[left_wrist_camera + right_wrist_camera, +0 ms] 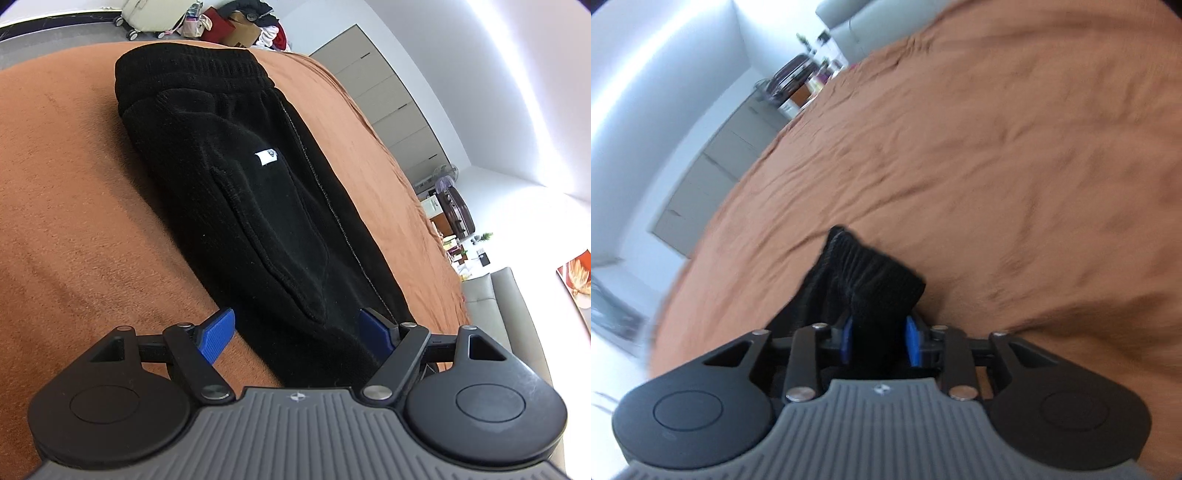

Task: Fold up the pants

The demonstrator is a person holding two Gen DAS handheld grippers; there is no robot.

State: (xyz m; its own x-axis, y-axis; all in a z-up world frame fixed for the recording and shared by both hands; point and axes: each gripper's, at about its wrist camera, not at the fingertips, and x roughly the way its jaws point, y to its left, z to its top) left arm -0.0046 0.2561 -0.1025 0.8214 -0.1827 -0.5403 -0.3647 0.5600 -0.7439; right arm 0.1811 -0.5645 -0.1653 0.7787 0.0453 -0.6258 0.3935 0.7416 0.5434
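Black pants (240,192): fleece-like fabric, laid lengthwise on the orange-brown blanket (74,206); ribbed elastic waistband (192,66) at the far end in the left wrist view; a stitched pocket outline runs down the middle of the garment; a small white label (266,157) sits on the upper face; a pale seam line follows the side nearest the cabinets; the near part of the pants runs under and between the left tongs.

Left tongs (297,326): spread wide, blue fingertips (218,334) well apart; one fingertip over the blanket beside the garment's edge, the other over the black cloth; gripping nothing.

Right tongs (878,341): pressed in on a bunched ribbed part of the pants (871,280), the blue fingertips (911,343) on either side of the cloth; the black fabric rises out past the tips in a crumpled fold above the blanket (997,166); this view is blurred, so finer detail of the cloth cannot be told.

Surroundings: grey cabinet doors (388,99) along the wall; a grey sofa (495,299) beyond the blanket's edge; a pale suitcase on wheels (155,16) and a heap of bags and clothing (243,22) past the waistband end; a cluttered shelf area with a fan (445,177) further along the wall.
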